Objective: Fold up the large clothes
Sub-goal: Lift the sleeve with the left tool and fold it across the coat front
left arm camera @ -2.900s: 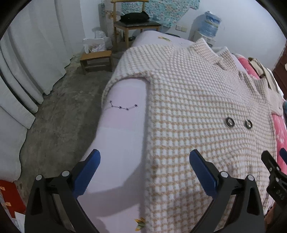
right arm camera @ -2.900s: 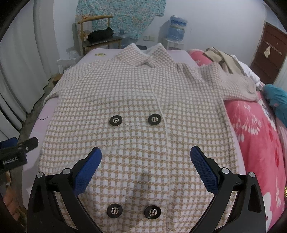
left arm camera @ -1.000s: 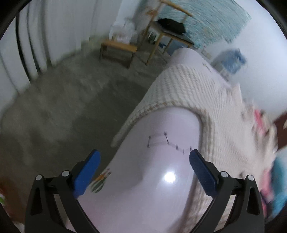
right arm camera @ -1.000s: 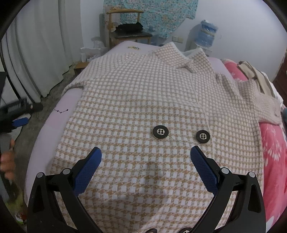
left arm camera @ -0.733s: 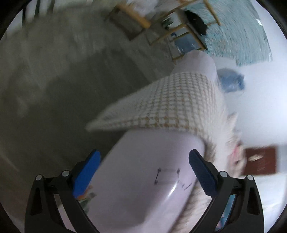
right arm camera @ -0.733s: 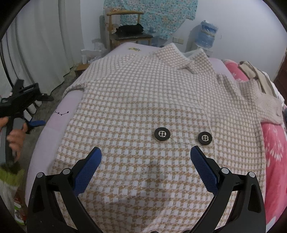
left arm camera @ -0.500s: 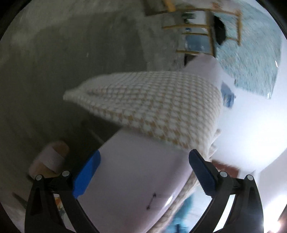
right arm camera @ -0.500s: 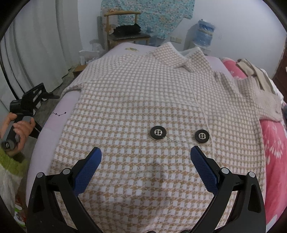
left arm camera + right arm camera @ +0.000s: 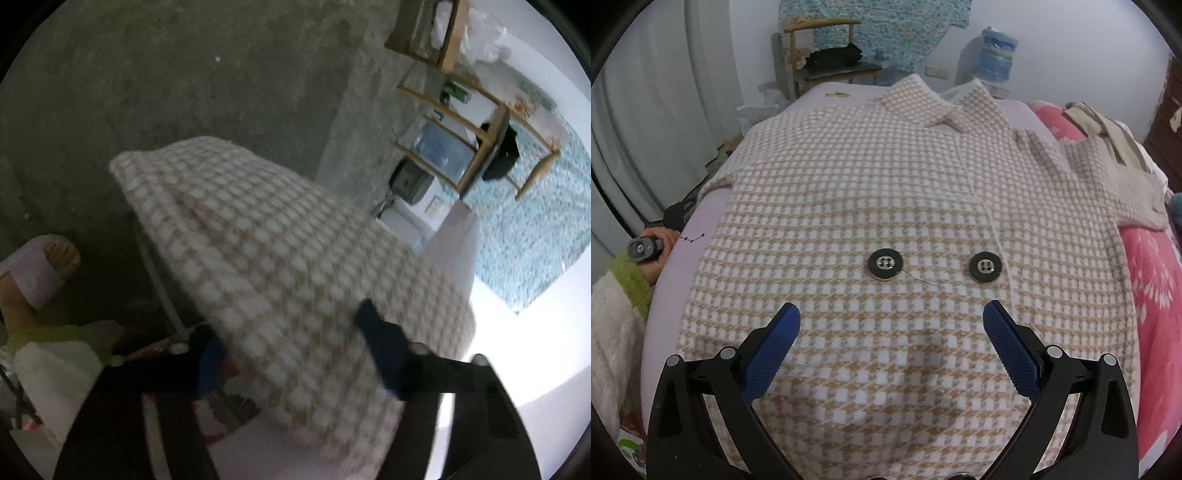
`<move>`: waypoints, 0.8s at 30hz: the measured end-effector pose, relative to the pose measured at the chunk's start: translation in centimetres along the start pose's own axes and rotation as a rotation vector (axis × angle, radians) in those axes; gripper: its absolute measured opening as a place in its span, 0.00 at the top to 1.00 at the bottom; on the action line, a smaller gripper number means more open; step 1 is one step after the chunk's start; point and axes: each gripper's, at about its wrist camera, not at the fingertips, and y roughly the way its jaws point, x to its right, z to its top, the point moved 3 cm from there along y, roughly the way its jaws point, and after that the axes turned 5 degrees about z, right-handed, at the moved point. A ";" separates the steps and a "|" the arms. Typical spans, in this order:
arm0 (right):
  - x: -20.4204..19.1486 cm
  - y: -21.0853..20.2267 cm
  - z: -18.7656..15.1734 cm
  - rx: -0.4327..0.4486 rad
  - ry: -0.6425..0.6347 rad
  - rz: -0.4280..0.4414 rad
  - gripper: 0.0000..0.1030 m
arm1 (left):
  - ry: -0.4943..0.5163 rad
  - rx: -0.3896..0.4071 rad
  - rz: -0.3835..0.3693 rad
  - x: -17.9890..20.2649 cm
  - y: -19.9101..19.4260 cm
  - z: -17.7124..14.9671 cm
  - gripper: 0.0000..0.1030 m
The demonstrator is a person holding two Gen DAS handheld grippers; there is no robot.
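A beige and white houndstooth coat [image 9: 886,192] lies face up and spread flat on the lilac bed sheet [image 9: 672,266], with two black buttons [image 9: 885,264] near its middle. One sleeve [image 9: 258,236] hangs over the bed's left edge. My left gripper [image 9: 291,347] is rolled on its side low beside the bed. Its jaws are closing, with the sleeve between them, one finger [image 9: 376,332] on top of the cloth and the other under it. My right gripper [image 9: 890,325] hovers open over the coat's lower front, just below the buttons, holding nothing.
A pink flowered quilt [image 9: 1152,280] and more clothes lie on the bed's right side. A wooden chair [image 9: 827,62] with a black bag and a water bottle [image 9: 997,55] stand at the bed's far end. White curtains [image 9: 646,110] hang left. A slippered foot [image 9: 40,269] stands on the concrete floor.
The left gripper dropped beside the bed's edge and rolled over. Its jaws narrowed and the hanging sleeve now lies between them. The right gripper stayed over the coat.
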 end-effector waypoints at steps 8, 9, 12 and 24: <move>2.1 0.0 0.1 0.006 0.034 -0.020 0.08 | 0.143 0.211 -0.019 5.7 -3.5 1.4 0.91; 2.3 0.0 0.0 0.008 0.038 -0.023 0.08 | 0.192 0.254 -0.024 7.5 -4.8 0.8 0.91; 3.2 0.1 -0.1 0.009 0.060 -0.025 0.08 | 0.373 0.349 -0.020 12.7 -7.7 -2.6 0.92; 5.8 -0.4 -0.7 0.029 0.113 -0.032 0.08 | 1.281 0.304 -0.002 23.7 -5.2 -31.8 0.92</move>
